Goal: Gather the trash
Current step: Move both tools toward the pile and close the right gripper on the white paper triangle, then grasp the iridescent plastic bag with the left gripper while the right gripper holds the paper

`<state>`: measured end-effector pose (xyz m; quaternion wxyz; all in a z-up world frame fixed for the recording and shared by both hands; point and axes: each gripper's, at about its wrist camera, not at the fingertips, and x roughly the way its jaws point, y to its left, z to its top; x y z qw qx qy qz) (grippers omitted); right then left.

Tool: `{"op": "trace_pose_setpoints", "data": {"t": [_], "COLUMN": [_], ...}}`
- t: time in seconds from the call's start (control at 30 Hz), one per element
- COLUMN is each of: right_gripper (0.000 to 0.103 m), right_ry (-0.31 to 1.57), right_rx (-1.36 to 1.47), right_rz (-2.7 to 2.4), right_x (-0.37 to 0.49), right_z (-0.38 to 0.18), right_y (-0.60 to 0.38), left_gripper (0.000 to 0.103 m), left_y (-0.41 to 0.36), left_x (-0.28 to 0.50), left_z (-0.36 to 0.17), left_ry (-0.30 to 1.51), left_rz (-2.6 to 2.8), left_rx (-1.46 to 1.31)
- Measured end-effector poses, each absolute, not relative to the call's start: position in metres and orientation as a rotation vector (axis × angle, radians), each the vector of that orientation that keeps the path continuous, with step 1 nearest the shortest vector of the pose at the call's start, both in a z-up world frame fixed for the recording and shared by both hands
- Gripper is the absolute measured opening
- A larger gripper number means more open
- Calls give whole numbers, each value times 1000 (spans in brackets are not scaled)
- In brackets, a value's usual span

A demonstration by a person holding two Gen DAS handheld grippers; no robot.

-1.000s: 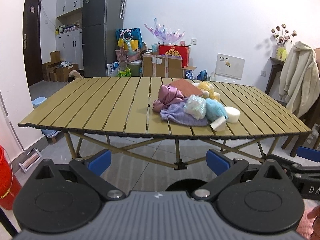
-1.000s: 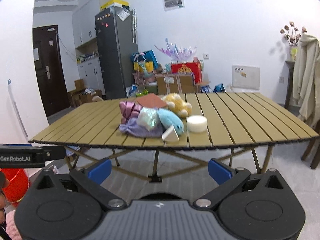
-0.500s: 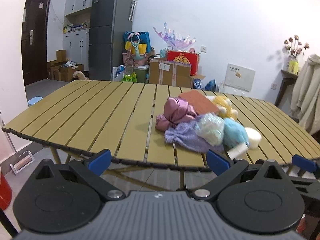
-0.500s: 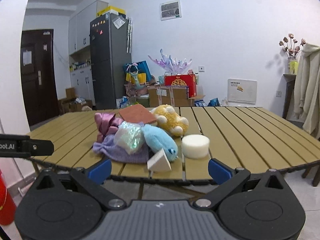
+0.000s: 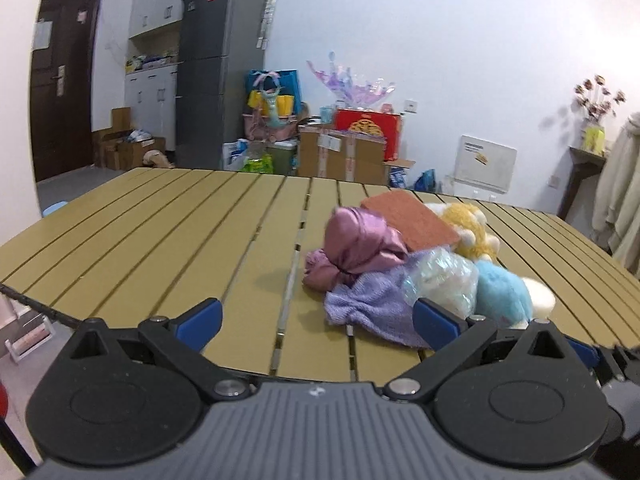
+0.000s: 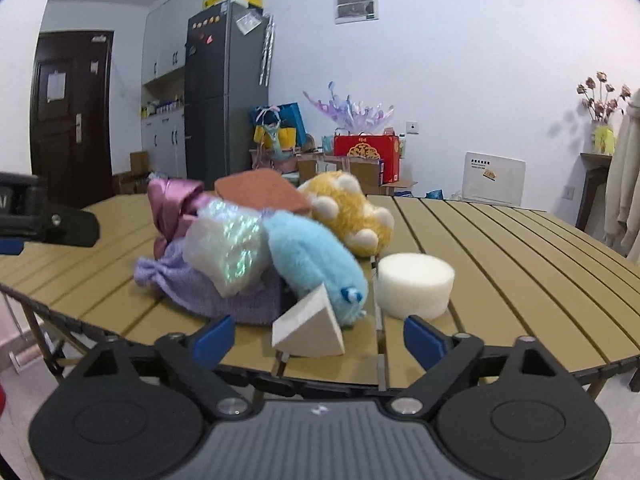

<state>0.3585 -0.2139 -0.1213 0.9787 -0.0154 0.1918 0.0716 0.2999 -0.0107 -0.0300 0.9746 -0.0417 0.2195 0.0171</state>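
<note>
Both tongs are wide open and hold nothing. The right tongs (image 6: 310, 338) face a white foam wedge (image 6: 310, 326) on the tabletop (image 6: 500, 280), just in front of them. The left tongs (image 5: 316, 320) point beside the purple knit bow (image 5: 372, 308). This looks like the reaching step; next, the right tongs should close on the wedge.

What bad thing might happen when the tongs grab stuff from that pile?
The white wedge sits right at the table edge, so a nudge from the open right tongs might knock it off. The shiny plastic bag leans on the blue plush, so pulling one may topple the other. The open left tongs could snag the purple knit cloth.
</note>
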Motion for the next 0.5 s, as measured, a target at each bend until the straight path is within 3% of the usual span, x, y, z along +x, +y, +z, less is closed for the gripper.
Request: {"op": "trace_pose_setpoints", "data": {"t": [0.1, 0.17, 0.23, 0.33, 0.5], "right_gripper": [78, 67, 44, 36, 33], "right_ry": [385, 387, 398, 400, 396], "right_rx": [-46, -51, -50, -61, -53], "right_rz": [146, 145, 154, 148, 151], "right_x": [363, 363, 366, 367, 366], "right_z": [-124, -124, -124, -125, -125], "right_y": [-207, -207, -204, -201, -203], "left_gripper": [103, 103, 103, 103, 103], "left_y": [-13, -11, -9, -4, -2], "left_x": [301, 301, 301, 301, 303], "left_z": [-34, -36, -37, -40, -44], "left_ry": [443, 444, 448, 454, 468], "left_rz": [15, 5, 4, 6, 4], "left_rx": [-73, -74, -77, -81, -82]}}
